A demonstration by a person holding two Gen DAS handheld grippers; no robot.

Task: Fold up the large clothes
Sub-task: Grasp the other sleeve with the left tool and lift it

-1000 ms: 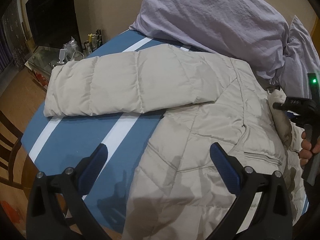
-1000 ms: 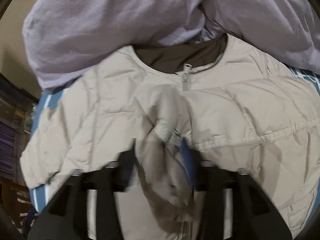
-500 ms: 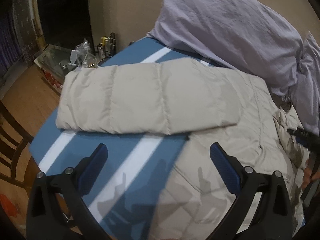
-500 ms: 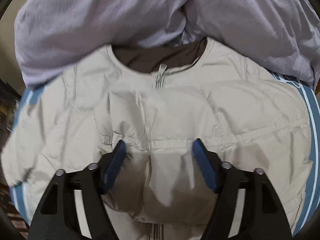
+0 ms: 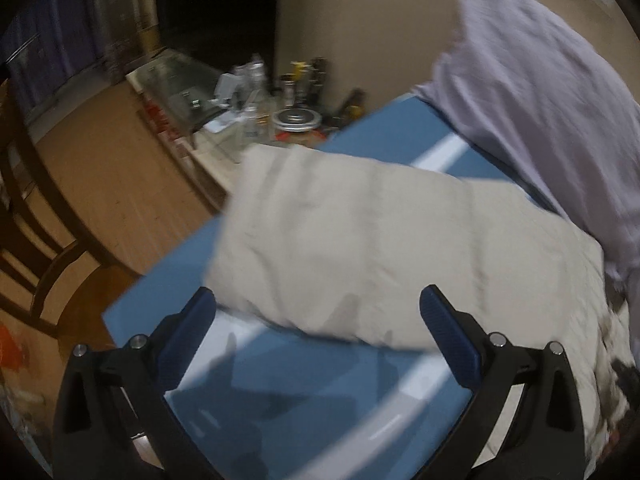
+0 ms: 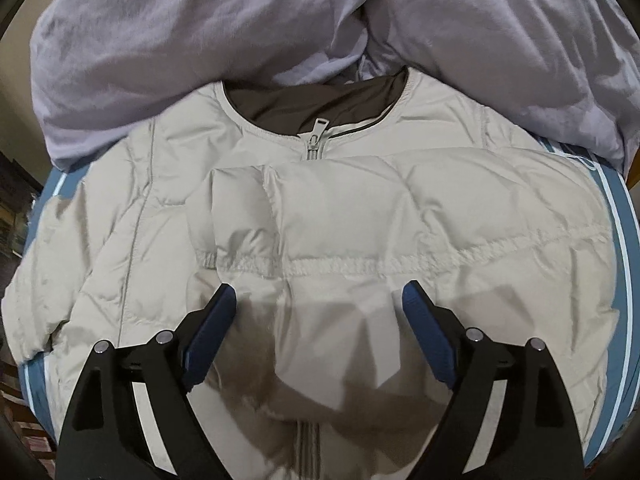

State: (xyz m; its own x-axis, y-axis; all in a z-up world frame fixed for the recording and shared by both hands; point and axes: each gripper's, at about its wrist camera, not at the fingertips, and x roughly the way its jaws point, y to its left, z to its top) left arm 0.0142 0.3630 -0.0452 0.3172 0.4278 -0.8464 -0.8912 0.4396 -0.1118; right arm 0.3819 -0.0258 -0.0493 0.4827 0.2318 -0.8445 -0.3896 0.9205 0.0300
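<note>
Item: beige puffer jacket (image 6: 360, 216), zipped, lying flat on the blue striped surface (image 5: 304, 392), collar toward the lilac bedding (image 6: 200, 40).
Right gripper (image 6: 319, 296): jaws wide, holding nothing, poised over the folded-in sleeve (image 6: 400, 200) on the chest.
Left gripper (image 5: 316, 300): jaws wide, empty; the outstretched sleeve (image 5: 360, 248) lies just ahead of the tips, blurred.

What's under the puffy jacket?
The jacket lies on a blue mat with white stripes, which shows around its edges. A sleeve is folded across its chest. Whatever lies beneath the mat is covered.
</note>
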